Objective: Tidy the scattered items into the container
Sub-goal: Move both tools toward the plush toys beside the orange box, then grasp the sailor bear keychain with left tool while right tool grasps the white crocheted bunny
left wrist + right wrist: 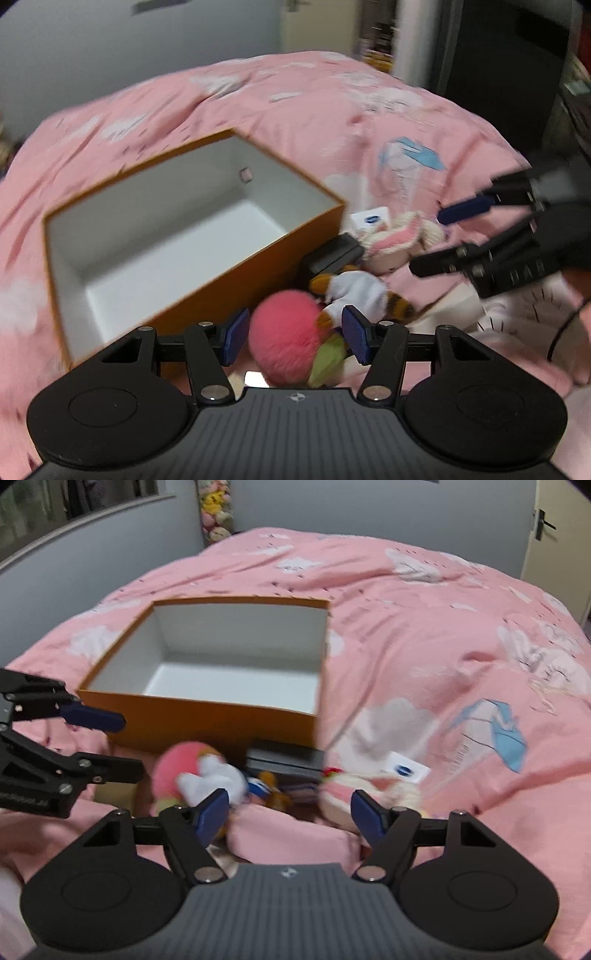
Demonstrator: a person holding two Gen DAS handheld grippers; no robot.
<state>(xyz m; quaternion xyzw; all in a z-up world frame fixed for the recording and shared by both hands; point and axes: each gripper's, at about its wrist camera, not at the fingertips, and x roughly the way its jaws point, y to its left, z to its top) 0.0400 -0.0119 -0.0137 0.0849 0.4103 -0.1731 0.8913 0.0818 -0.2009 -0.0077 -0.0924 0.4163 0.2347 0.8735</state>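
An open orange box with a white inside lies on the pink bed. Beside it lie a pink fluffy ball toy, a white duck plush, a dark case, a pink-and-cream bunny plush and a white card. My left gripper is open, its jaws on either side of the pink ball. My right gripper is open above the quilt in front of the toys.
The pink quilt covers the whole bed. A grey wall and a door stand behind. Soft toys are stacked in the far corner. A dark cabinet stands past the bed.
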